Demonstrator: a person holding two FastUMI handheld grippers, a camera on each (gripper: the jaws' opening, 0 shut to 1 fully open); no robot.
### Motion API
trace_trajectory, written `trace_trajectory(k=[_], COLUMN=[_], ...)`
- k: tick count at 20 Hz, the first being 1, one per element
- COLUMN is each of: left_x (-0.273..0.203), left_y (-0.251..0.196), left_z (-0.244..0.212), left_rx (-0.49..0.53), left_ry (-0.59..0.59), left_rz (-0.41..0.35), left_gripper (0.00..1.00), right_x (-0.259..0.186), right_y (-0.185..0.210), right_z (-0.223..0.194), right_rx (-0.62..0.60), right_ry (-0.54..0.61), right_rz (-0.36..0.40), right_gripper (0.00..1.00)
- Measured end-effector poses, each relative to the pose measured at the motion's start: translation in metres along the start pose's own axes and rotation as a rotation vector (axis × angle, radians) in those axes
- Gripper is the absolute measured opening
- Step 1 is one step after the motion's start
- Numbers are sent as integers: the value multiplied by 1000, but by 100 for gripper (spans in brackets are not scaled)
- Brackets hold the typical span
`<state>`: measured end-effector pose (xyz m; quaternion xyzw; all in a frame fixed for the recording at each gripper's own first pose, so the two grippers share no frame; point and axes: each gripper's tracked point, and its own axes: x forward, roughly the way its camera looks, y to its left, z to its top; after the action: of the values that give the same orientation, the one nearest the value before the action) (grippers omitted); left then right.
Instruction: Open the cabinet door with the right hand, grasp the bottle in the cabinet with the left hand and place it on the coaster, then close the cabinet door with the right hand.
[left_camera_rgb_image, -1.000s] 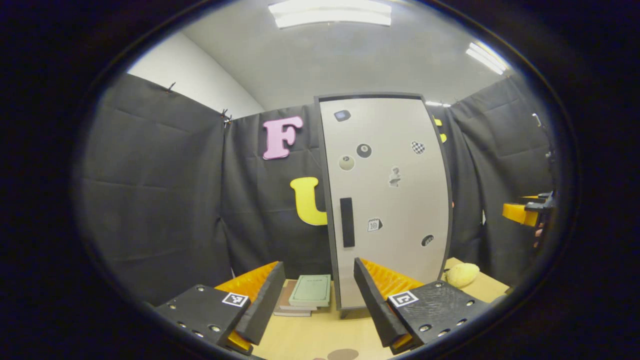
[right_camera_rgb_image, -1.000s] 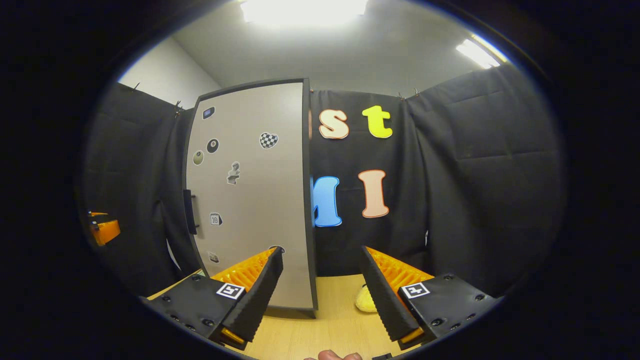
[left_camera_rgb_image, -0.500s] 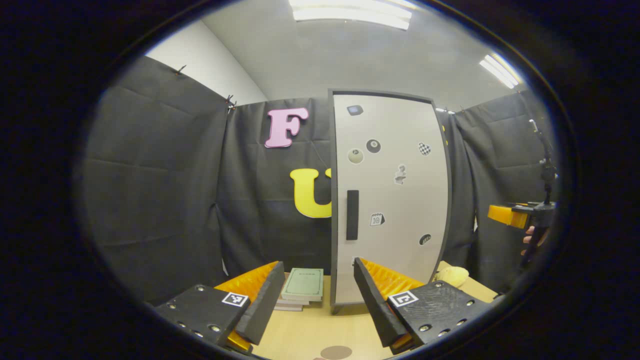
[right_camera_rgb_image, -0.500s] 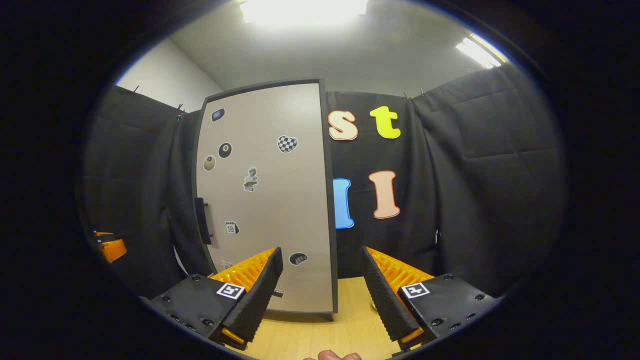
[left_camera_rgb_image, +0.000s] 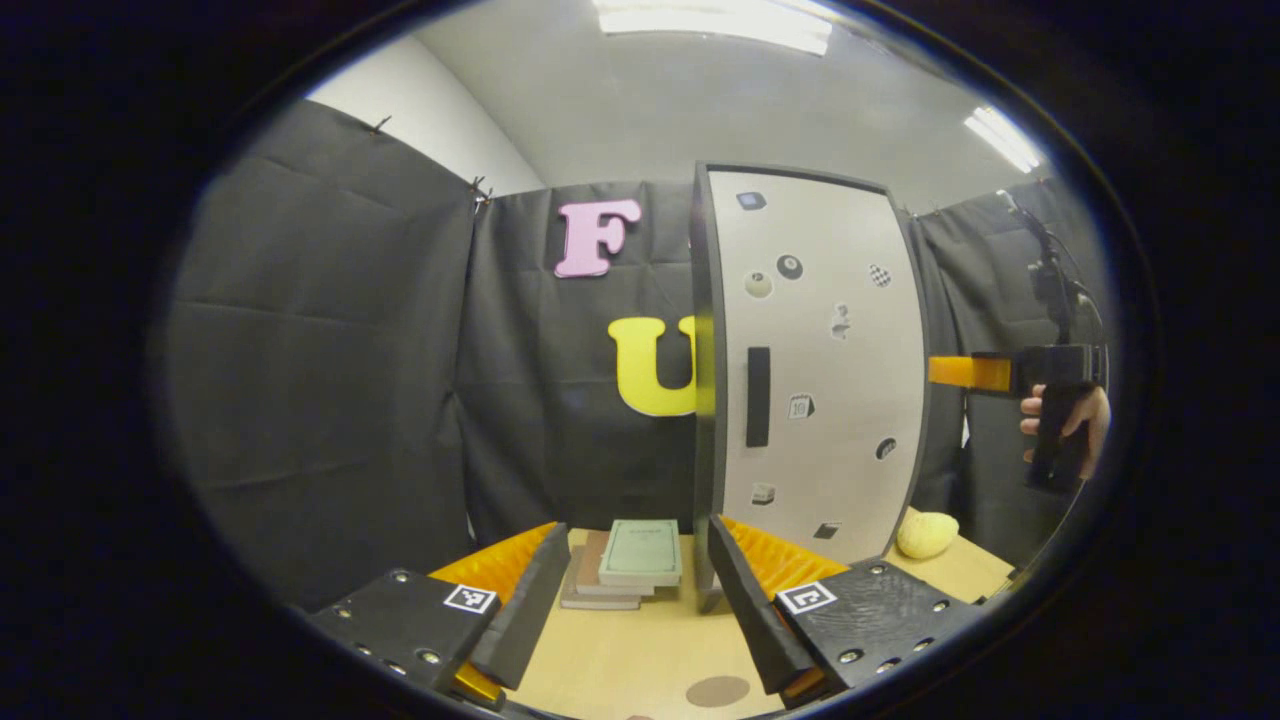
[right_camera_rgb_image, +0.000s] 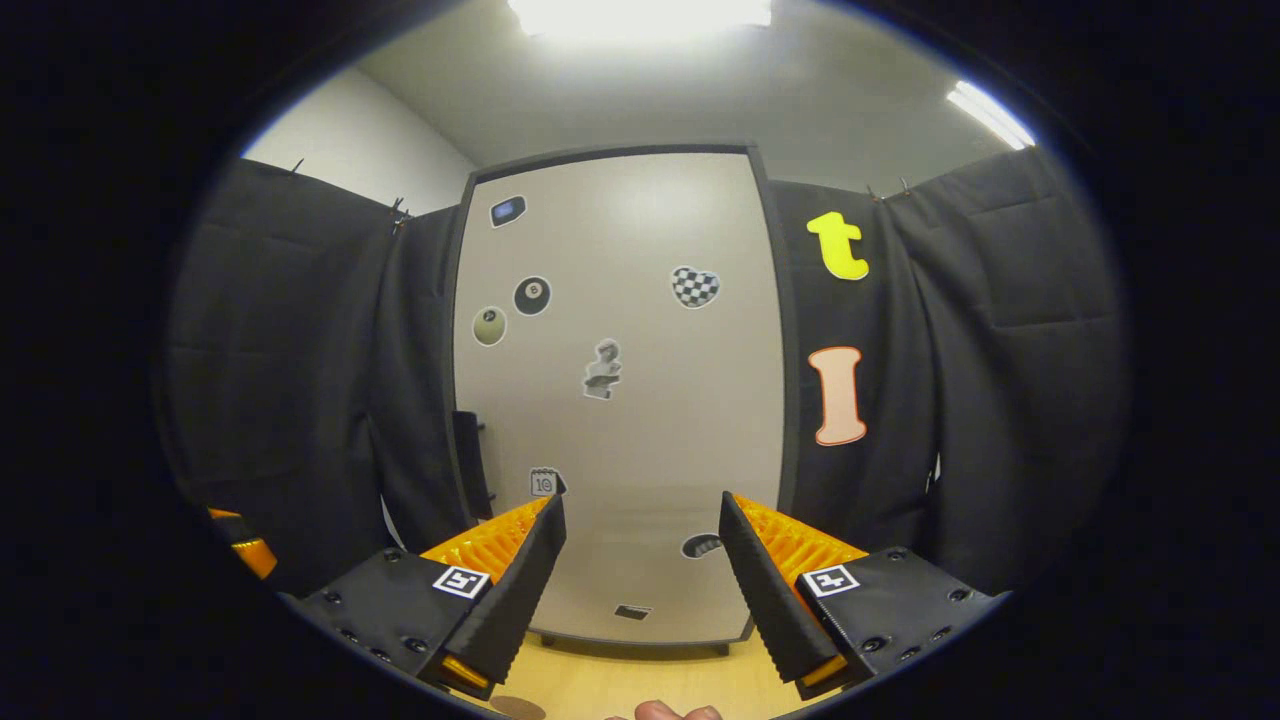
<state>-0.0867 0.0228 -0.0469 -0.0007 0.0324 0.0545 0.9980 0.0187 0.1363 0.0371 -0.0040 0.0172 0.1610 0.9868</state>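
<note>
Right gripper view, cabinet door (right_camera_rgb_image: 640, 400) upright, shut, handle (right_camera_rgb_image: 470, 462) vertical

Setting: a staged recording booth, not a lived-in home. Evidence: black quilted cloth (left_camera_rgb_image: 330, 330) clipped up as walls on all sides, with a plain white room wall (left_camera_rgb_image: 420, 110) and ceiling strip lights (left_camera_rgb_image: 715, 18) visible above the cloth's top edge. A light wooden table (left_camera_rgb_image: 620, 660) carries household props: a tall grey cabinet (right_camera_rgb_image: 620, 400) dotted with stickers, a stack of books (left_camera_rgb_image: 625, 565), a yellow soft item (left_camera_rgb_image: 925, 535), possibly a plush toy; too blurred to confirm.
</note>
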Motion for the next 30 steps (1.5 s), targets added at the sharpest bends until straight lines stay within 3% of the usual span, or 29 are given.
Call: trace_trajectory(k=[8,13,14,15,18,19,23,25,27,28,30], left_x=[8,19,22,26,37,41,51,53,52,51,51], left_y=[47,81,84,87,95,96,107,110,109,109,112], left_z=[-32,-45,-50,-55,-66,-67,-69,-69,-71,-73,-73], left_rx=[-75,-68,-66,-72,-105,-114,-91,-78,-88,-97,-110], left_ry=[42,50,60,71,91,95,96,97,104,110,111], left_rz=[64,122,125,124,115,114,119,116,110,110,119], left_gripper=[84,84,86,86,86,84,84,88,84,84,86], right_x=[66,105,112,118,138,143,159,164,169,170,171], right_y=[88,111,116,120,136,139,144,149,156,157,159], right_z=[4,-4,-7,-8,-20,-23,-31,-34,-36,-39,-40], right_rx=[13,29,43,51,46,40,12,12,7,11,40], right_ry=[8,21,27,33,67,72,83,89,91,101,103], right_rz=[99,93,95,96,121,116,66,61,70,66,59], right_gripper=[98,98,94,98,94,98,98,86,70,68,48])
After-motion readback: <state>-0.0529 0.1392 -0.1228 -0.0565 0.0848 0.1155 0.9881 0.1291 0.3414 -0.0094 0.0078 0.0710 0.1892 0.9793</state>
